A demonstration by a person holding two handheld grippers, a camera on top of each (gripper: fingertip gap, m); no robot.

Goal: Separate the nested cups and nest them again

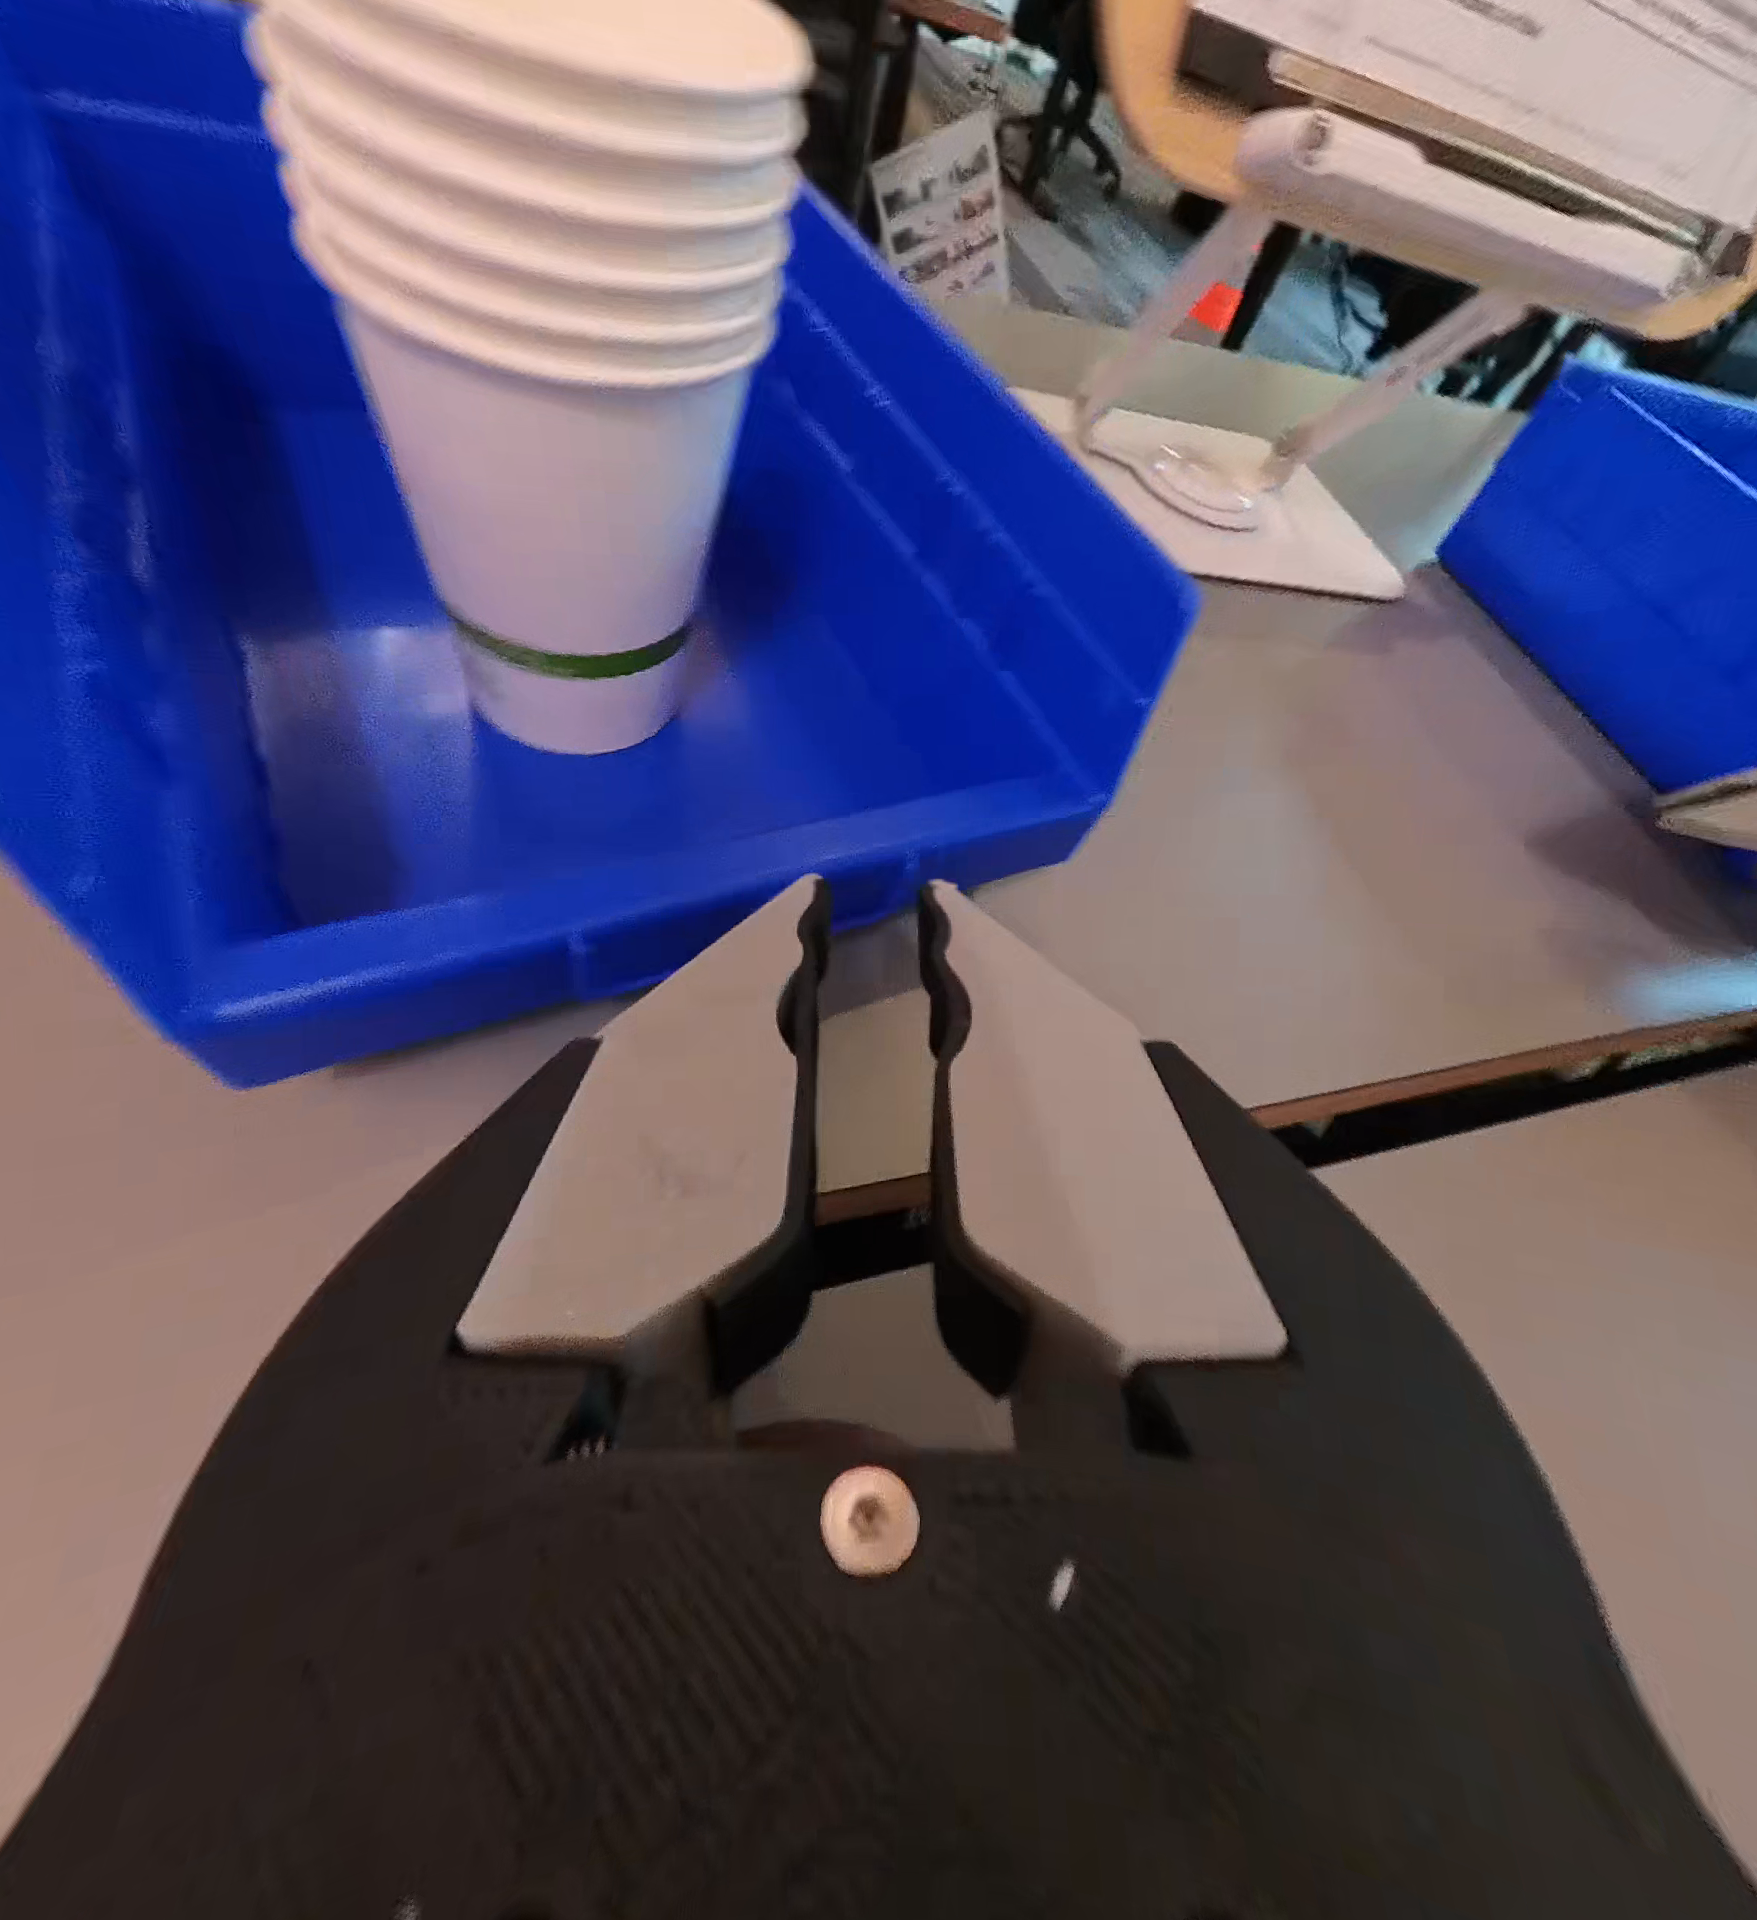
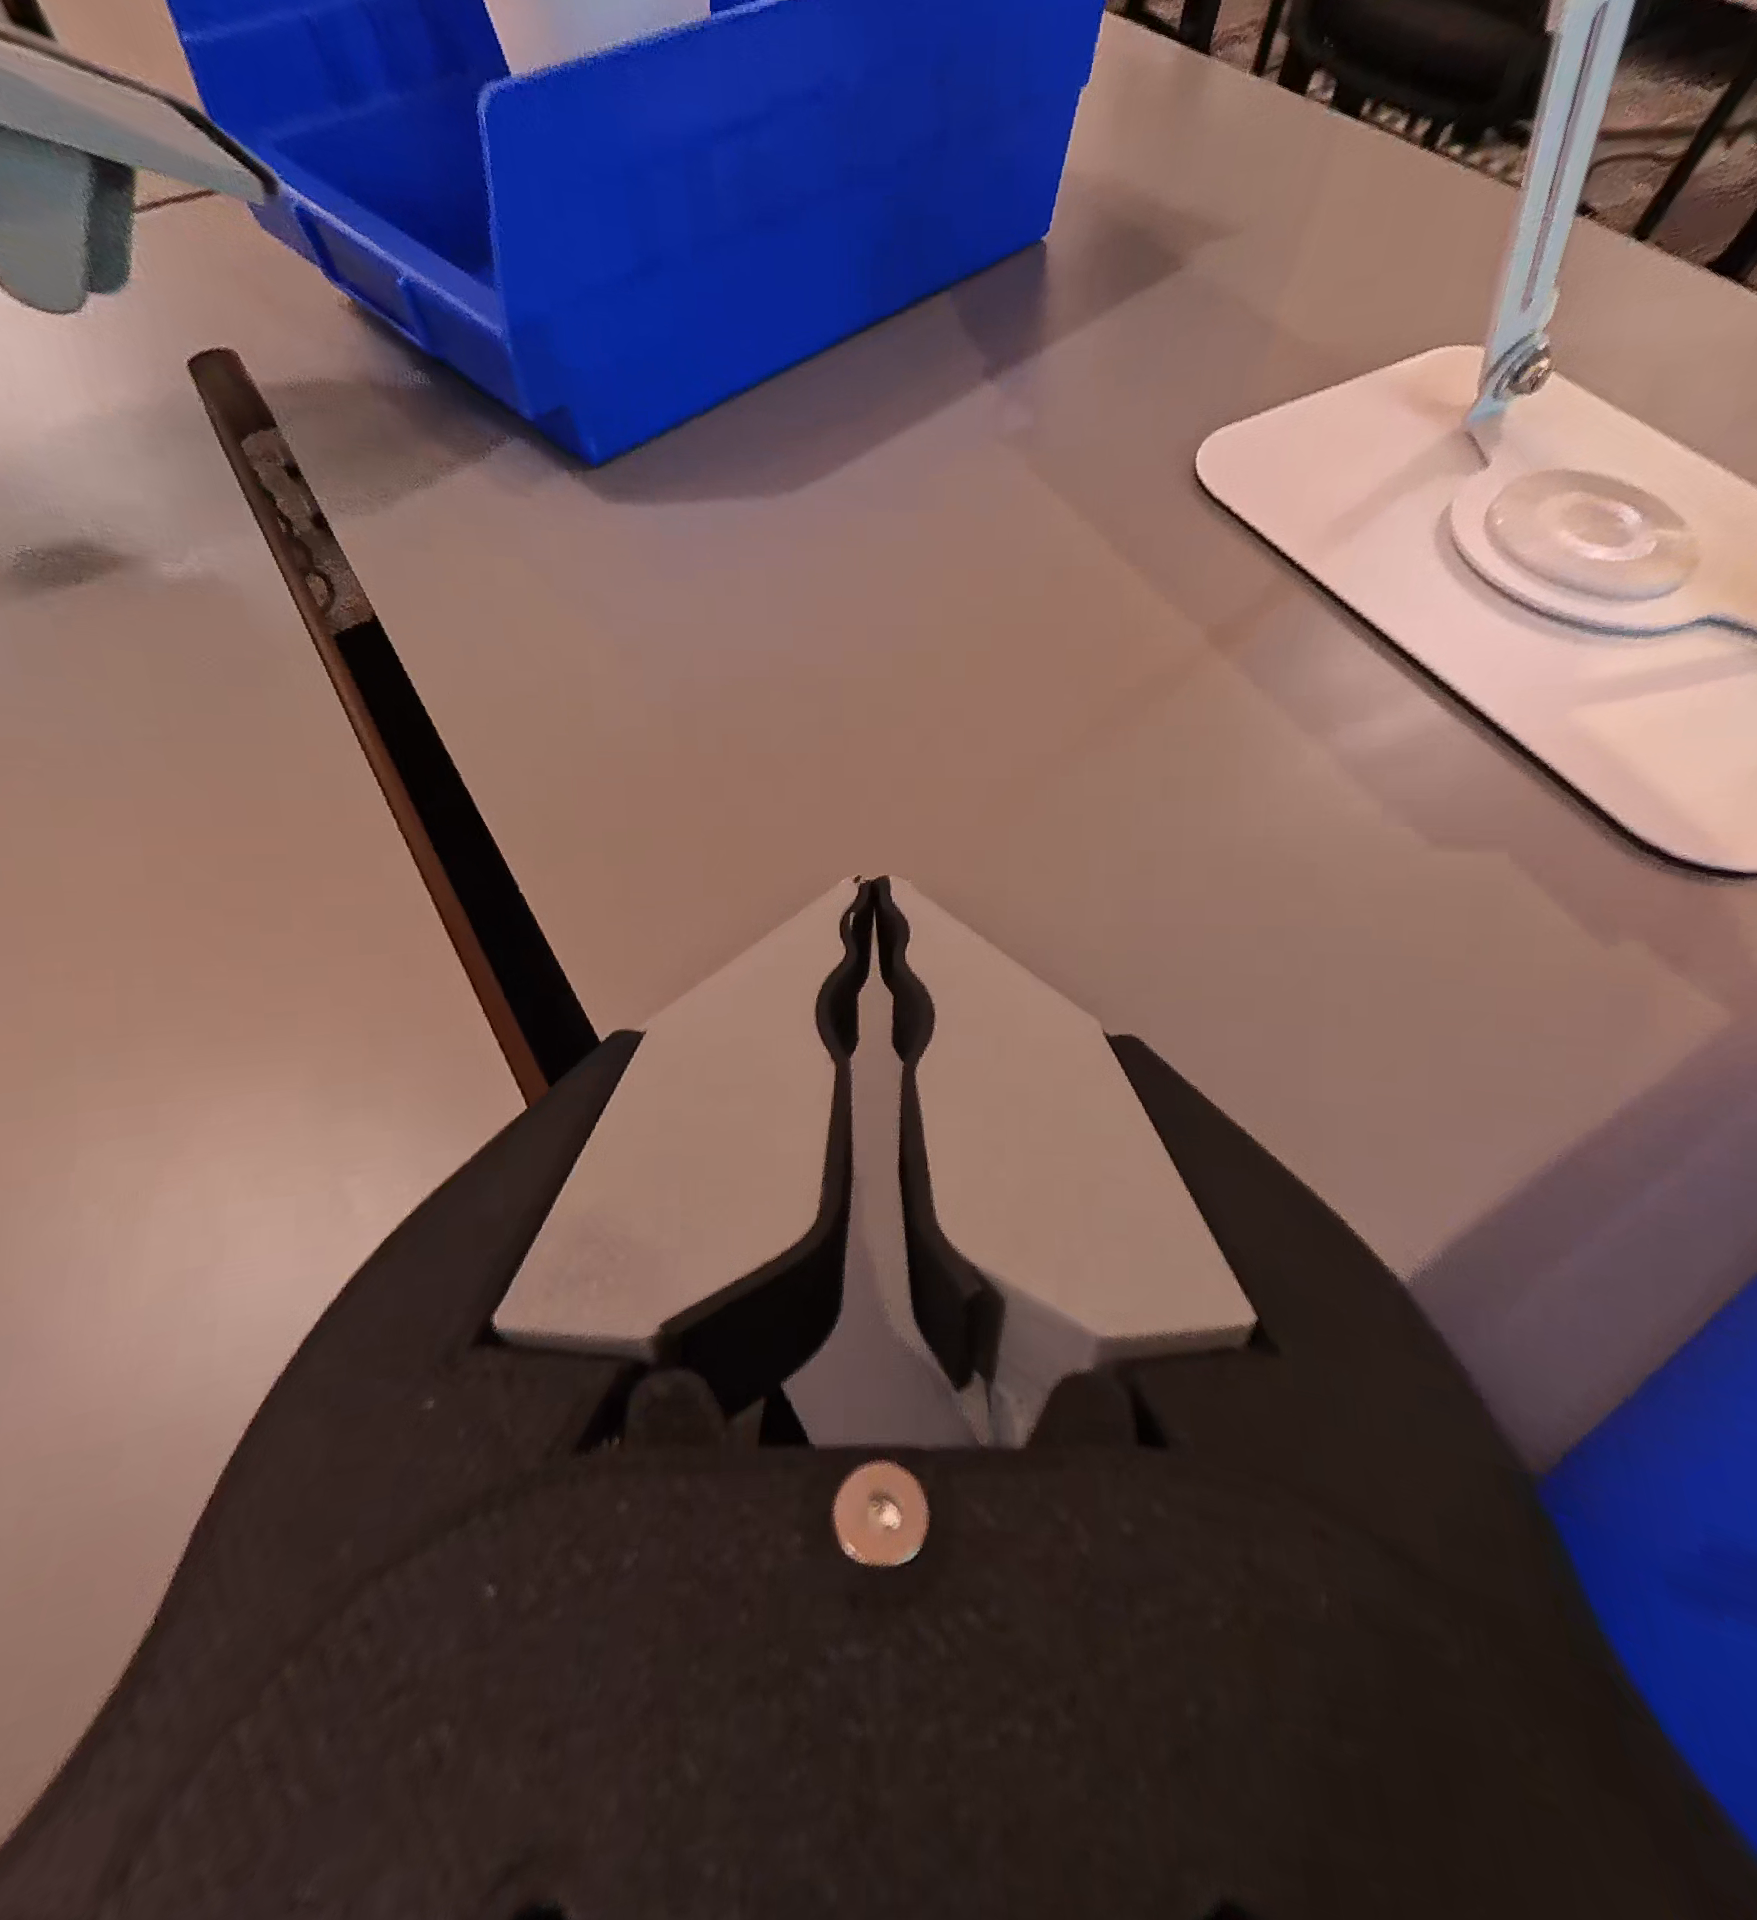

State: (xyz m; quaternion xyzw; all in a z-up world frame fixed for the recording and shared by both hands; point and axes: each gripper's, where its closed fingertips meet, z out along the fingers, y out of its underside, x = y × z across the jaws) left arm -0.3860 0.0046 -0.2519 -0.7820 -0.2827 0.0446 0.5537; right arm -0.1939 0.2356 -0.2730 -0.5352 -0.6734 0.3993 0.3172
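Observation:
A stack of several nested white paper cups (image 1: pixel 541 343), the lowest with a green band near its base, stands upright inside a blue plastic bin (image 1: pixel 853 644) on the grey table. My left gripper (image 1: pixel 874 904) is just in front of the bin's near wall, its jaws a small gap apart and empty. My right gripper (image 2: pixel 872 883) is over bare table, shut and empty, well short of the same bin (image 2: pixel 749 229). A sliver of the cups (image 2: pixel 593 26) shows above the bin wall. The left gripper's body (image 2: pixel 53 145), held in a hand, shows at the upper left.
A white lamp base (image 2: pixel 1539 592) with a slanted arm stands on the table to the right of the bin; it also shows in the left wrist view (image 1: pixel 1258 520). A second blue bin (image 1: pixel 1663 582) sits at the right. A dark seam (image 2: pixel 386 707) runs between two tabletops. My right fingertips sit around 30 cm from my left ones.

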